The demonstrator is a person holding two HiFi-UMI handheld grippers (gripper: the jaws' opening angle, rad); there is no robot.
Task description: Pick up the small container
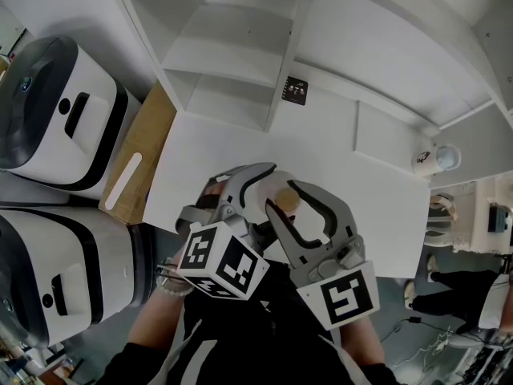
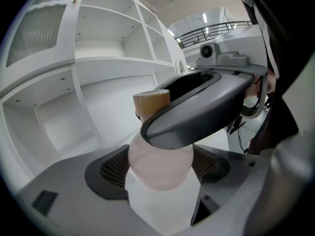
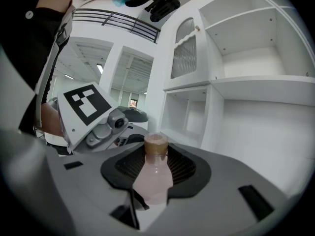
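Note:
The small container [image 1: 284,201] is a pale pink bottle with a tan cork-like cap, held above the near part of the white table [image 1: 361,183]. In the left gripper view its round body [image 2: 160,163] sits pressed between the dark pads of my left gripper [image 2: 160,183], with the cap [image 2: 151,102] pointing away. The right gripper's grey finger [image 2: 206,107] crosses just above it. In the right gripper view the bottle [image 3: 153,178] stands between the pads of my right gripper [image 3: 153,193], cap up. Both grippers [image 1: 255,189] [image 1: 290,207] meet on the bottle in the head view.
A white shelf unit [image 1: 232,46] stands behind the table, with a small black card [image 1: 294,90] on it. Two white and black machines [image 1: 56,111] [image 1: 56,271] and a cardboard box [image 1: 140,155] lie to the left. A cup [image 1: 437,159] sits at the table's right end.

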